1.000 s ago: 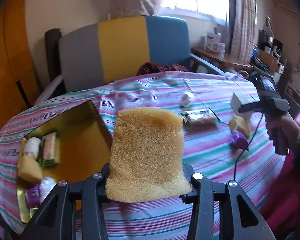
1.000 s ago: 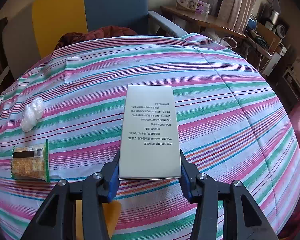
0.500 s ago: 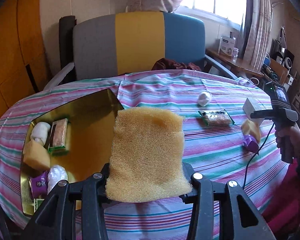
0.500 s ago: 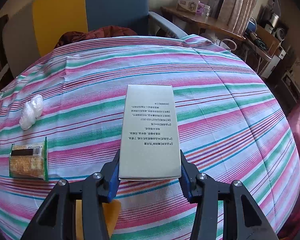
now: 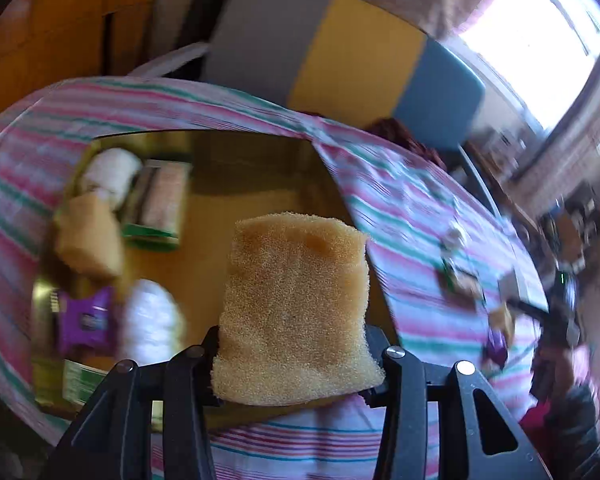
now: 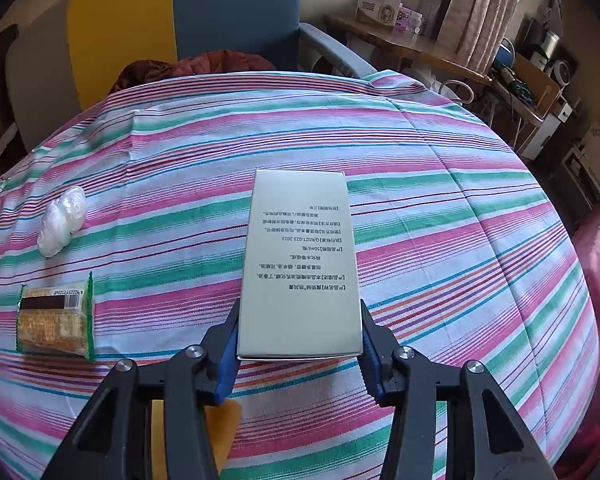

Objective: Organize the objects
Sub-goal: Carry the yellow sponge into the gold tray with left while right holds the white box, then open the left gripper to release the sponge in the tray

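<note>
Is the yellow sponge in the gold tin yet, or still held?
Still held. The yellow foam sponge sits clamped in the left tool, hanging above the gold metal tin, not resting inside.

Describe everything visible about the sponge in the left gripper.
The sponge is a yellow-tan, coarse-pored foam slab, roughly rectangular, darker toward its far edge. The left gripper pinches its near end, squeezing it slightly between the fingers. It sticks out forward, off the table, over the gold tray.
</note>
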Motion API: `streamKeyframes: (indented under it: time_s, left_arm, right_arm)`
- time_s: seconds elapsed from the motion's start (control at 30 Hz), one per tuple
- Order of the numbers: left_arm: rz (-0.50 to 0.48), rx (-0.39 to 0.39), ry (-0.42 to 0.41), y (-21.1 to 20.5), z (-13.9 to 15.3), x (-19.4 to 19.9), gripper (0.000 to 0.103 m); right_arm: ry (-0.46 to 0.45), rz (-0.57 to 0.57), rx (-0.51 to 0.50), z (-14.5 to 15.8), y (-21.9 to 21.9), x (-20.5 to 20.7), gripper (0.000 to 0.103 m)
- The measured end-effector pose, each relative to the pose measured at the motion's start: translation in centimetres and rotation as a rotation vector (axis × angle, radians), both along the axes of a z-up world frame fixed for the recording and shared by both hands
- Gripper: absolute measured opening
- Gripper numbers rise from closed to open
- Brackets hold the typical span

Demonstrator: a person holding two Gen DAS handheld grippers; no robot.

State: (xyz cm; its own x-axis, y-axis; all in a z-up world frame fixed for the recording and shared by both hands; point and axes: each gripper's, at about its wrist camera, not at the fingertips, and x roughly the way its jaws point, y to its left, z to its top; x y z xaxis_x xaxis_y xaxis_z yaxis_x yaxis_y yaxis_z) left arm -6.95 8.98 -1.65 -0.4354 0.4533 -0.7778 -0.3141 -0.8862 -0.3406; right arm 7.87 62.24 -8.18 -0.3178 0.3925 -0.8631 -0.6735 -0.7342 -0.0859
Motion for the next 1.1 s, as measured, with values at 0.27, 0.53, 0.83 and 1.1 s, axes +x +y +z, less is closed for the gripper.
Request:
streamKeyframes:
  time_s: [0.27,0.53,0.83,1.1]
  left_arm:
    - [0.076,0.069,-0.121,-2.6,-0.9,-5.8,0.046]
    - [0.072,-0.071,-0.126,1.4,-3.3,-12.7,0.046]
    - [0.078,-0.184,-0.173,3.6,-7.3,-18.0,0.058]
    - [0.103,-0.130,-0.101,2.3,-5.0,-16.8,0.072]
  right_arm:
    - [-0.009,0.009,0.008,0.0,-0.1,-0.2,0.050]
    - [-0.010,0.010,0.010,0.0,-0.1,-0.1,0.050]
    - [-0.010,0.017,0.015,-0.1,-0.1,-0.3,0.050]
    - [-0.004,0.016,0.013,-0.1,0.1,-0.3,0.051]
